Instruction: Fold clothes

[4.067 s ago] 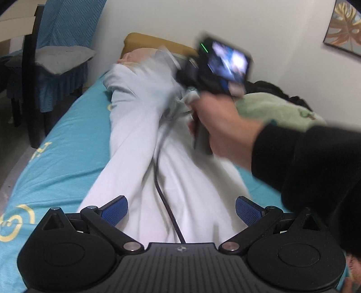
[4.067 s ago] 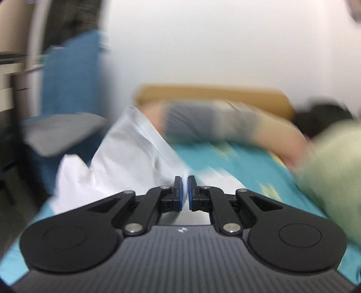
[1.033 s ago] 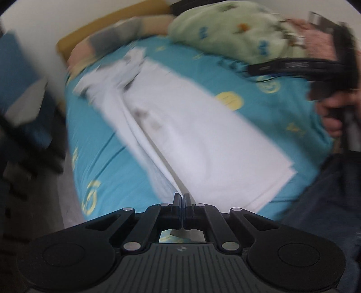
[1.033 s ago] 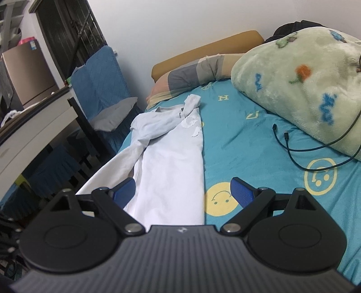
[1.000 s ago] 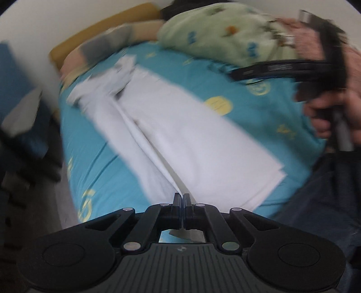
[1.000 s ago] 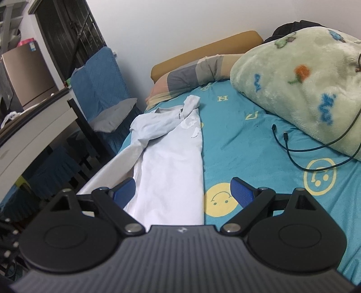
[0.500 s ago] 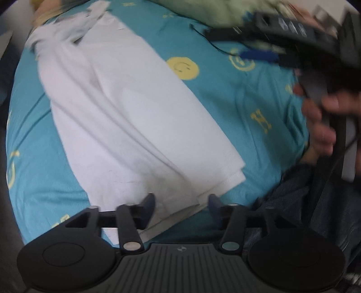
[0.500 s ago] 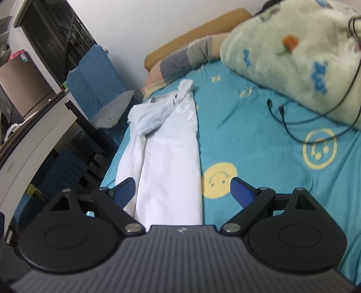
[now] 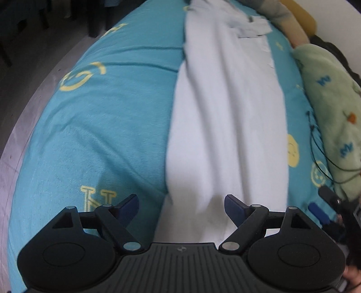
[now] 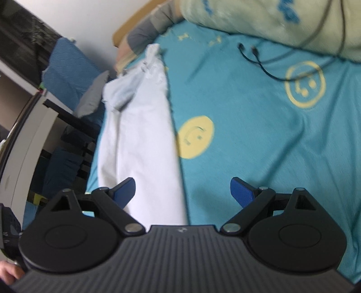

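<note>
White garment laid lengthwise on the teal bedsheet as a long narrow strip, its sides already folded inward, so that the remaining folds, by this reading, run across its length. In the left wrist view it stretches from the near hem at 6 o'clock to the bunched collar end at 12 o'clock. Left gripper: jaws have just been opening and now stand wide, empty, straddling the near hem without pressing it, probably to take a fresh hold. Right gripper: jaws wide and empty, poised over the strip's right edge at 6 o'clock. Green blanket and black cables lie at 1 o'clock, well apart from the garment.
</note>
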### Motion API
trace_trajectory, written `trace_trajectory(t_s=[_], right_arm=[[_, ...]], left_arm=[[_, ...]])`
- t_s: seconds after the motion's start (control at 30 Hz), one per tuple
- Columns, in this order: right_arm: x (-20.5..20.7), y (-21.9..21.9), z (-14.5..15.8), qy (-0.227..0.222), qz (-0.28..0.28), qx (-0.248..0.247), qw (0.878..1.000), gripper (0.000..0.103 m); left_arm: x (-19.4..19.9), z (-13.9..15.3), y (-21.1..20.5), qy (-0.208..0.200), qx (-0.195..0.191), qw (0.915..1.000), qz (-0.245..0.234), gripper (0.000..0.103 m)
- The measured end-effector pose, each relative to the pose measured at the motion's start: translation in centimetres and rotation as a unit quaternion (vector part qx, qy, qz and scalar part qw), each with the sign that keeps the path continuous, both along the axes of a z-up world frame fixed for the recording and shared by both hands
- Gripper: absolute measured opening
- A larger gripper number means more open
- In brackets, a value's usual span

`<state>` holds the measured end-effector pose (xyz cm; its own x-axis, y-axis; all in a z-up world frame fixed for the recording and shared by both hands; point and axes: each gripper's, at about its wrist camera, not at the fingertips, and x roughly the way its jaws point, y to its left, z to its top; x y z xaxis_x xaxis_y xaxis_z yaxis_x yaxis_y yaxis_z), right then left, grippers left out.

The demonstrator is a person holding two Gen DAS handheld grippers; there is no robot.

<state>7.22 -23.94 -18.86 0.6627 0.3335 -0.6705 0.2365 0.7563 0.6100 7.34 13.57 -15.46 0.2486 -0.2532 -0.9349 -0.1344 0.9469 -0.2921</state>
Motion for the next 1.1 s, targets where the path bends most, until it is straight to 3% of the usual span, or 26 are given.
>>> trace_trajectory(t_s=[0.17,0.33,0.43,0.5,0.57,0.67,0.7,0.77,0.83,0.97,1.1], right_arm=[[-0.6,-0.6,-1.5,0.032,-0.012,0.03,0.999,0.092],[-1.1,0.0,-1.8,0.029,0.001,0.04,0.999,0.093],[-1.7,0.9,-2.2,0.033,0.03,0.082,0.996,0.083],[-2.1,1.9,-3.0,0.055,0.062,0.132,0.988,0.075],[-2.7,3.2,-3.6,0.073,0.086,0.153,0.982,0.075],[-3.3,5.5,-2.7,0.073,0.121,0.109,0.984,0.075],[-3.4,6.2,-2.6,0.079,0.137,0.103,0.982,0.075],[-3.7,7.0,-2.4,0.092,0.156,0.091,0.979,0.066],[-4.0,7.2,-2.4,0.107,0.156,0.071,0.979,0.012],[-4.4,5.6,-0.5,0.076,0.125,0.077,0.986,0.01],[-5.3,4.6,6.6,-0.013,0.122,0.056,0.991,0.008]], left_arm=[[0.1,-0.7,-0.6,0.006,0.008,0.9999,-0.002,0.086],[0.3,-0.8,-1.2,0.004,0.01,0.9998,-0.013,0.089],[0.1,-0.6,-1.4,0.012,0.0,0.9997,-0.022,0.087],[0.0,-0.5,-1.6,0.018,-0.007,0.9994,-0.028,0.074],[-0.1,-0.4,-2.1,0.035,-0.013,0.9983,-0.046,0.046],[-0.3,0.2,-2.3,0.04,-0.008,0.9978,-0.053,0.013],[-0.4,0.5,-2.3,0.04,-0.006,0.9978,-0.053,0.008],[-0.7,1.5,-1.6,0.031,-0.027,0.9984,-0.038,0.004],[-1.3,2.8,-0.2,0.012,-0.066,0.9977,-0.002,0.004],[-2.9,5.2,2.5,-0.03,-0.154,0.9858,0.061,0.002],[-5.1,9.1,3.4,-0.089,-0.225,0.9663,0.089,0.002]])
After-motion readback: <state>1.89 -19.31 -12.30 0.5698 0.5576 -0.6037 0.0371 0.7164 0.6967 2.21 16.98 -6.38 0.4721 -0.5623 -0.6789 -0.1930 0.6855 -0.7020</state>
